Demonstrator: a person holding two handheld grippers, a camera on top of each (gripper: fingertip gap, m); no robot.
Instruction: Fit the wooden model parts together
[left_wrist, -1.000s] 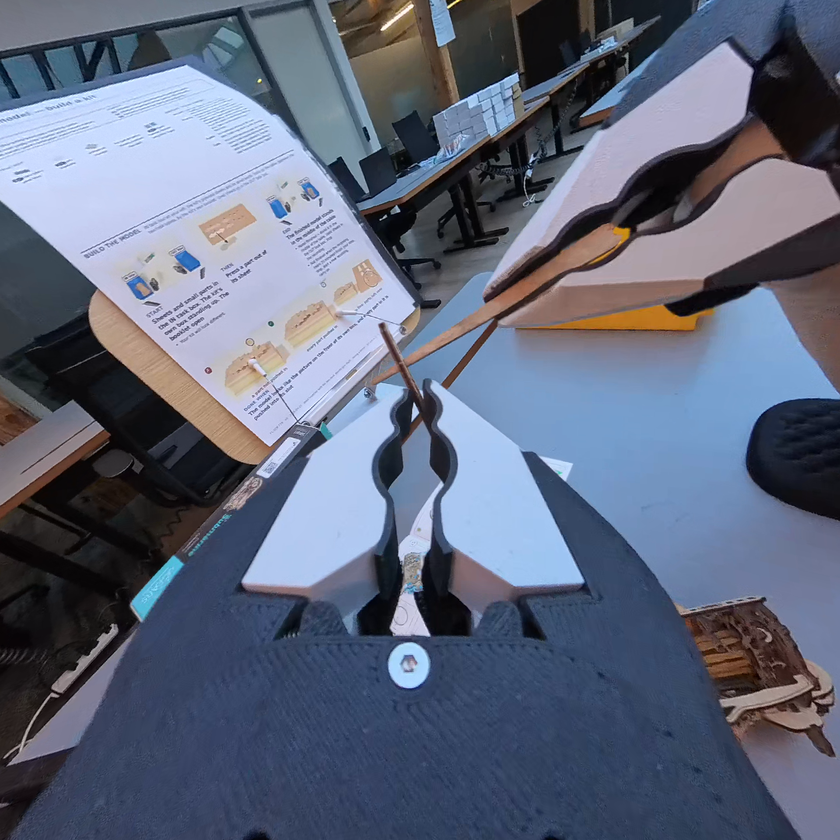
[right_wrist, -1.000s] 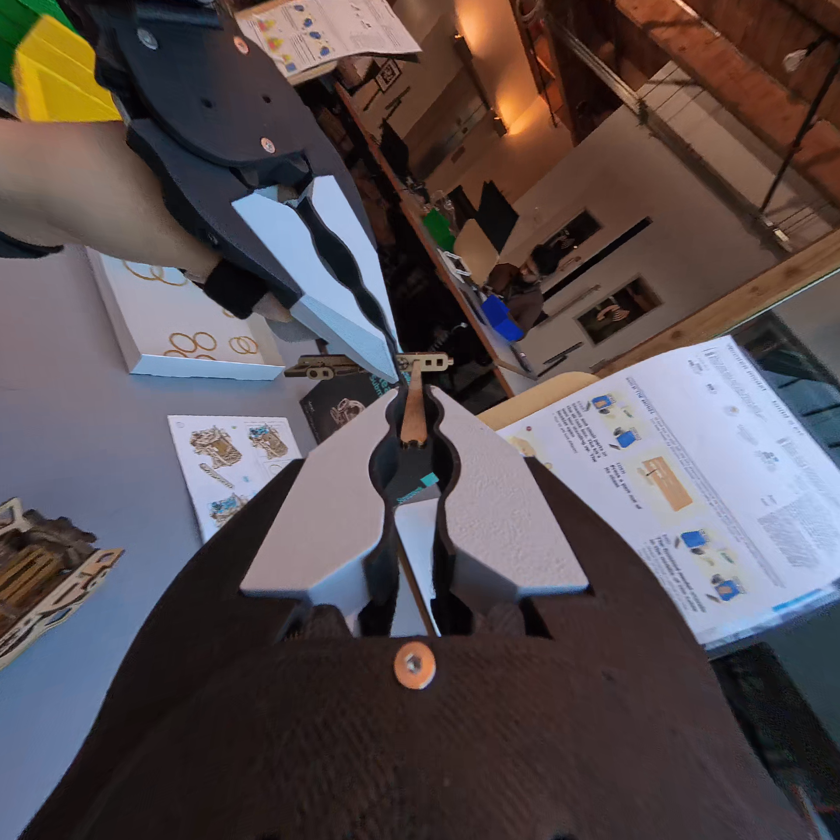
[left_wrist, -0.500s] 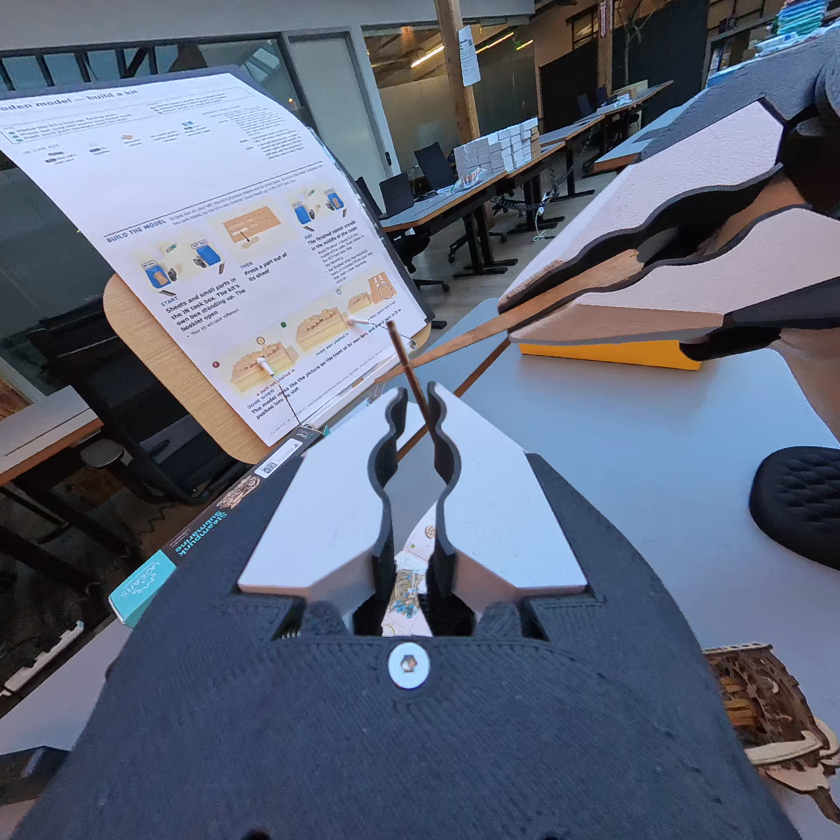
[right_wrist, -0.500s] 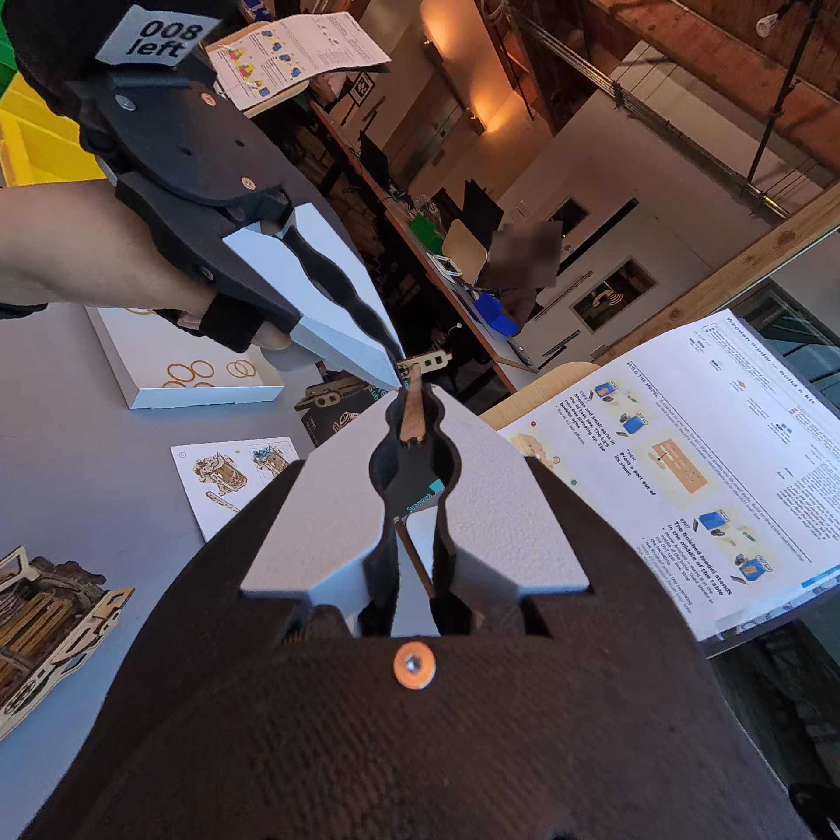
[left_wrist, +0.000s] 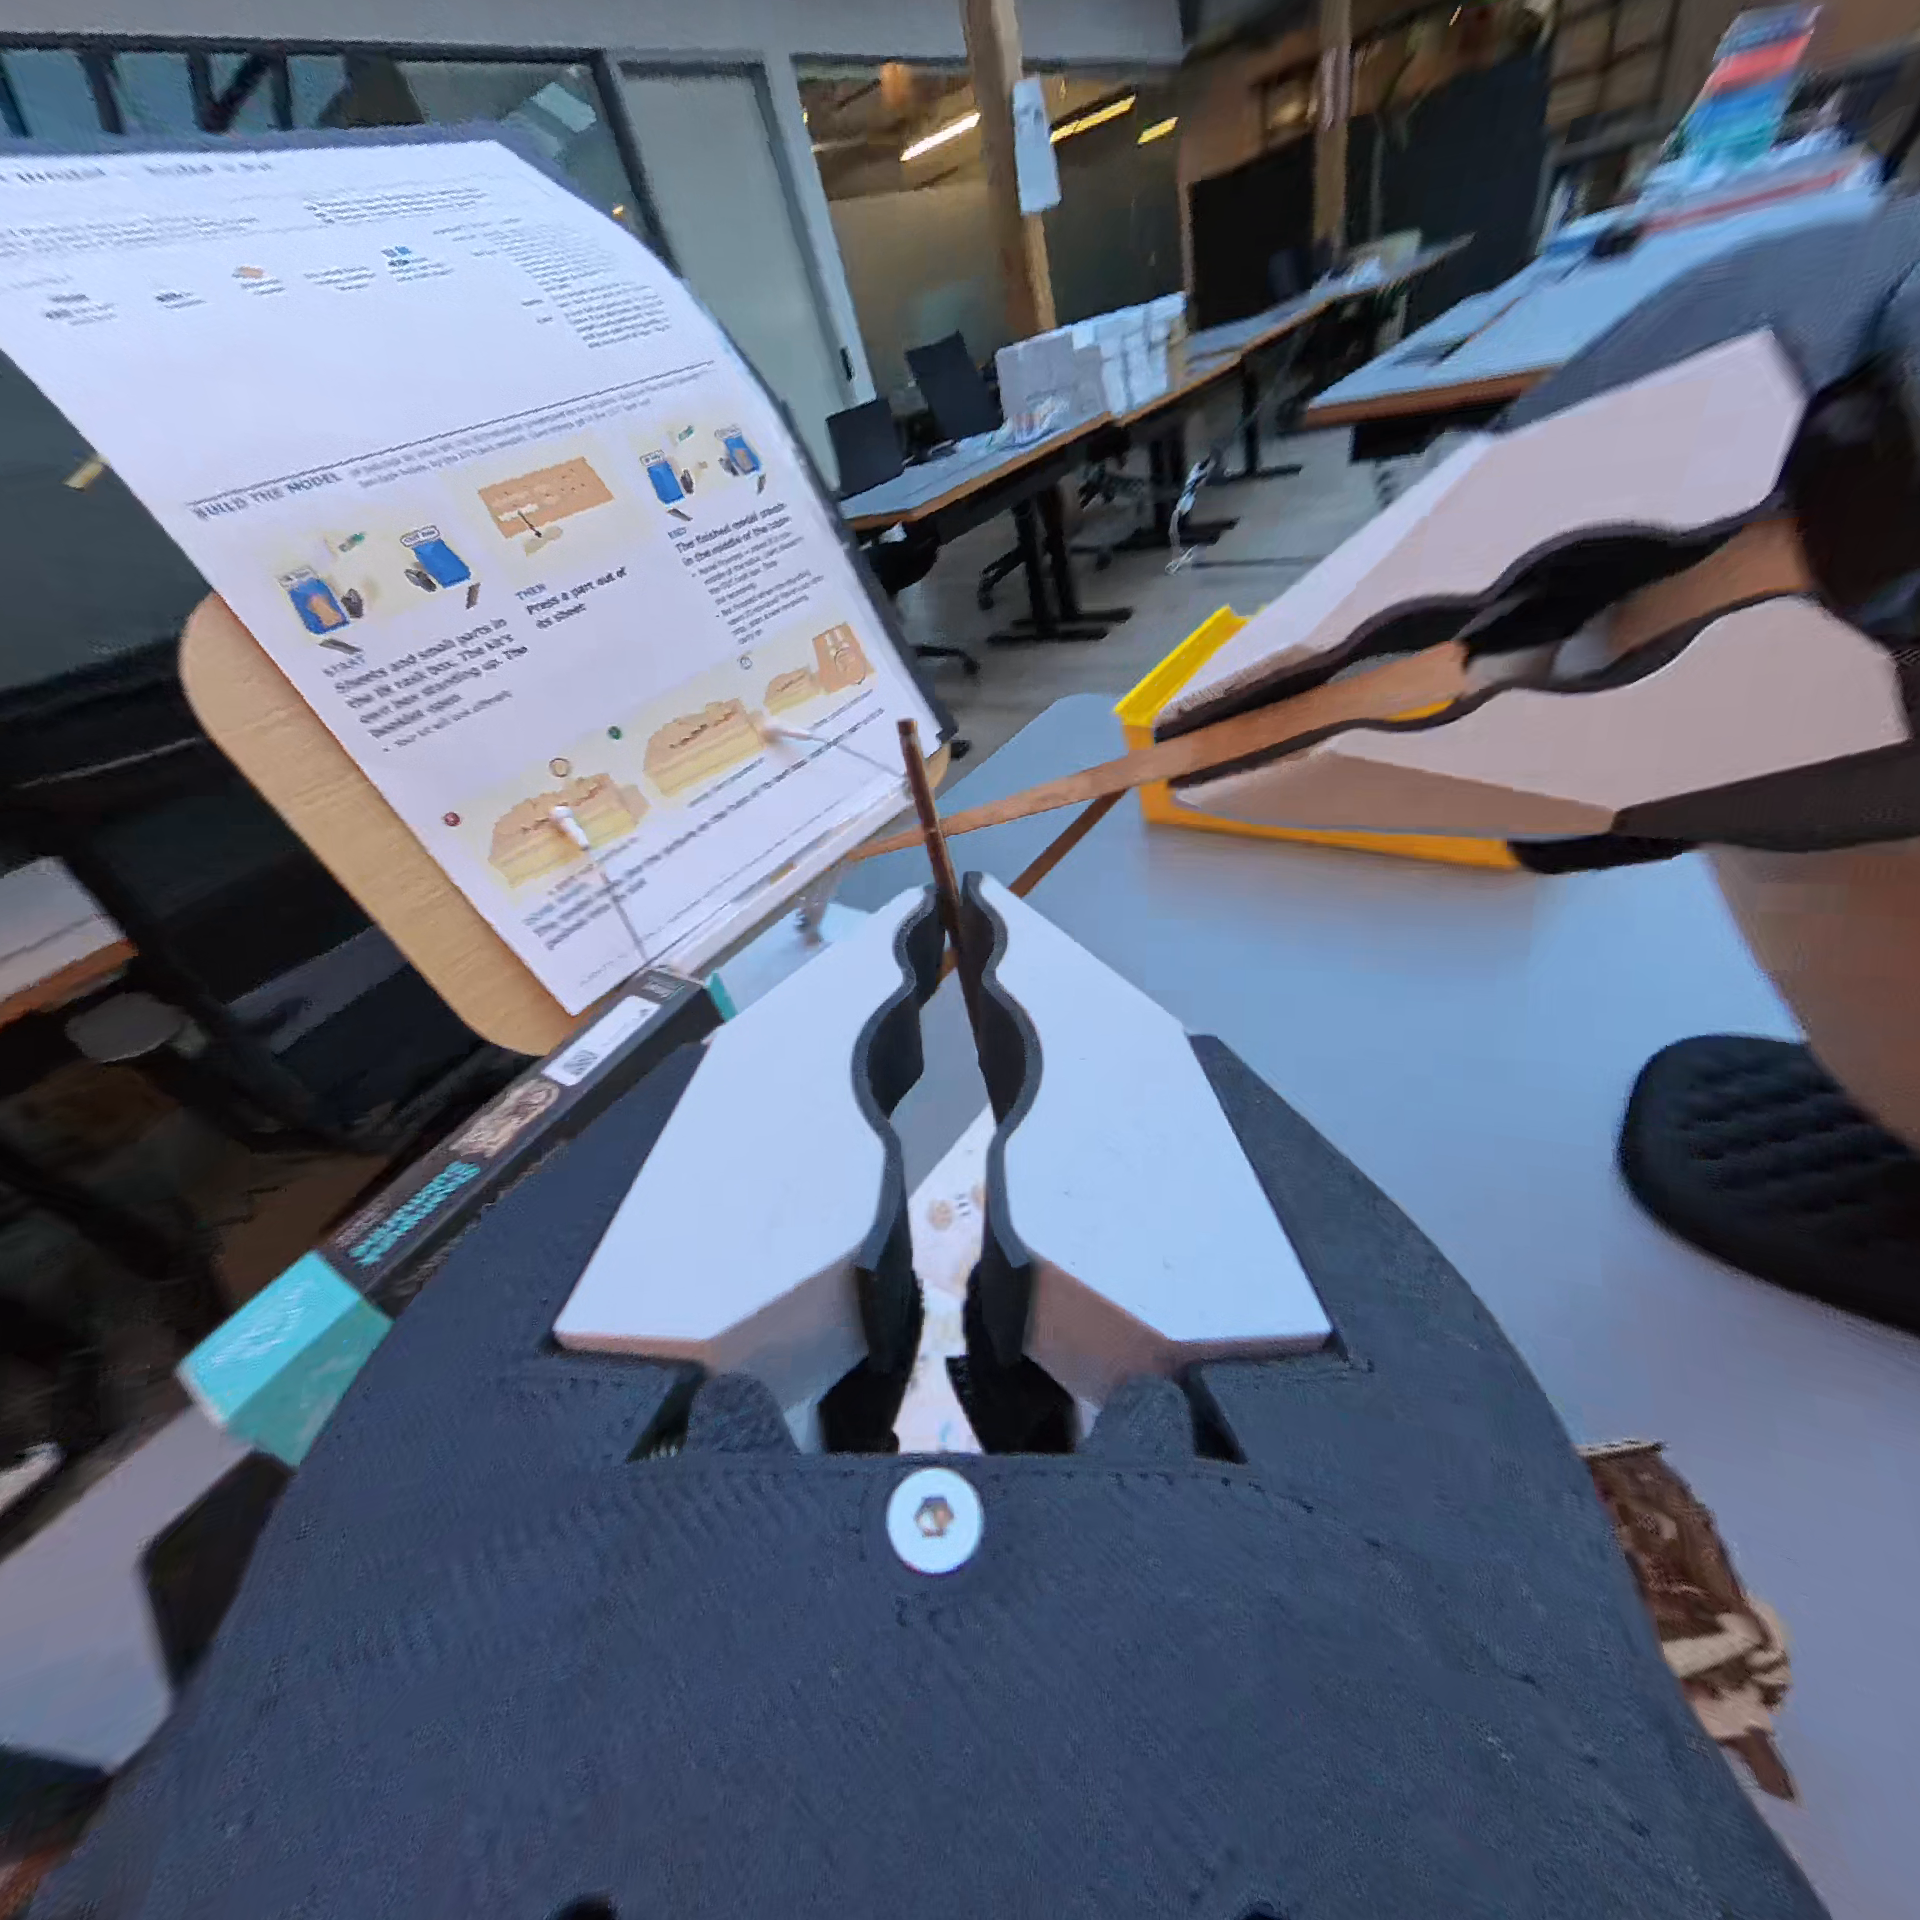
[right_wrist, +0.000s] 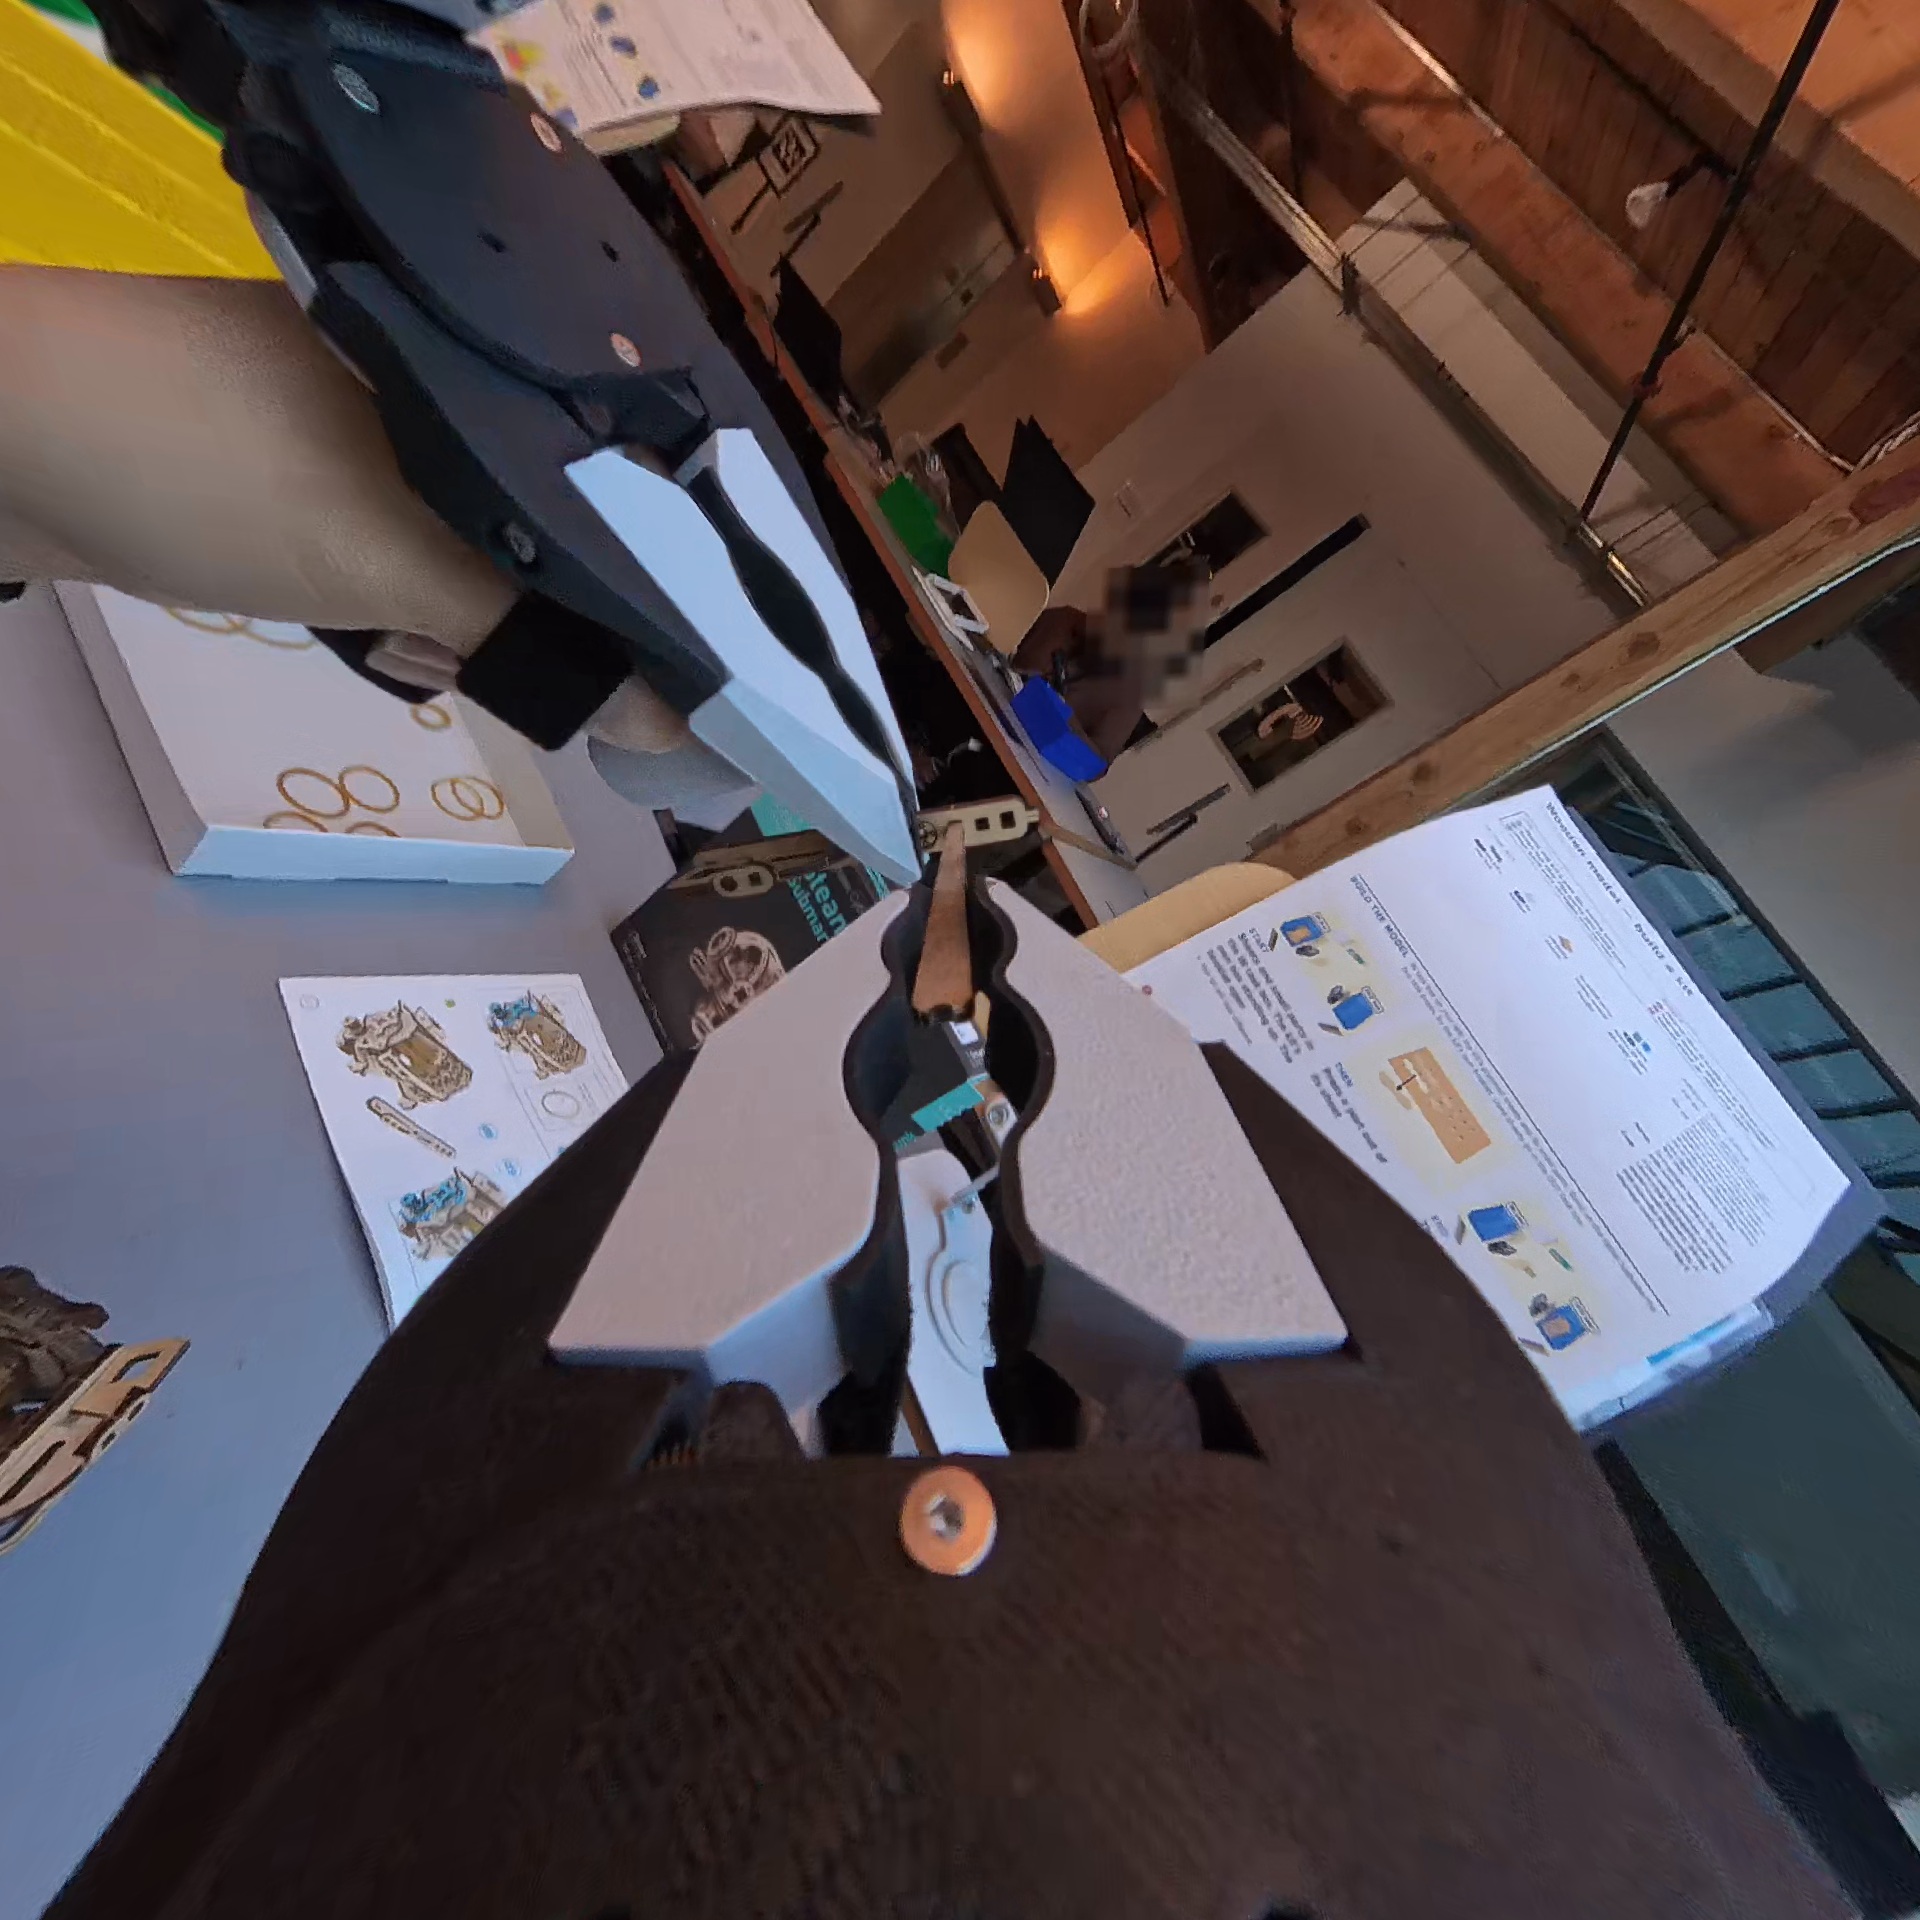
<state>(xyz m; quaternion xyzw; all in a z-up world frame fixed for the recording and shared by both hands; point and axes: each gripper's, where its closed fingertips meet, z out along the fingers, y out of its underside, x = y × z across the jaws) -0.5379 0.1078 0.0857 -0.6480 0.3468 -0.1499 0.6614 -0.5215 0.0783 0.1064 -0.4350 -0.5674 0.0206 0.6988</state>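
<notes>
My left gripper (left_wrist: 961, 896) is shut on a thin slotted wooden part (left_wrist: 935, 821) that stands edge-on above its tips. My right gripper (right_wrist: 951, 891) is shut on a narrow wooden strip (right_wrist: 943, 940). In the left wrist view the right gripper (left_wrist: 1174, 743) reaches in from the upper right, and its strip (left_wrist: 1049, 798) crosses the left part just past my left fingertips. In the right wrist view the left gripper (right_wrist: 902, 854) comes in from the upper left, and its slotted part (right_wrist: 977, 826) meets the tip of the strip. Both parts are held in the air above the grey table (left_wrist: 1351, 1039).
A partly built wooden model (left_wrist: 1683, 1621) lies on the table and shows at the left edge (right_wrist: 52, 1371) of the right wrist view. An instruction sheet (left_wrist: 468, 540) stands on a board. A dark kit box (right_wrist: 748, 935), a booklet (right_wrist: 447, 1101), a white box (right_wrist: 291, 790) and a yellow bin (left_wrist: 1278, 821) lie around.
Both grippers stay shut on their parts, with the tips together. The left gripper's part has turned more upright against the strip, and both views have shifted slightly.
</notes>
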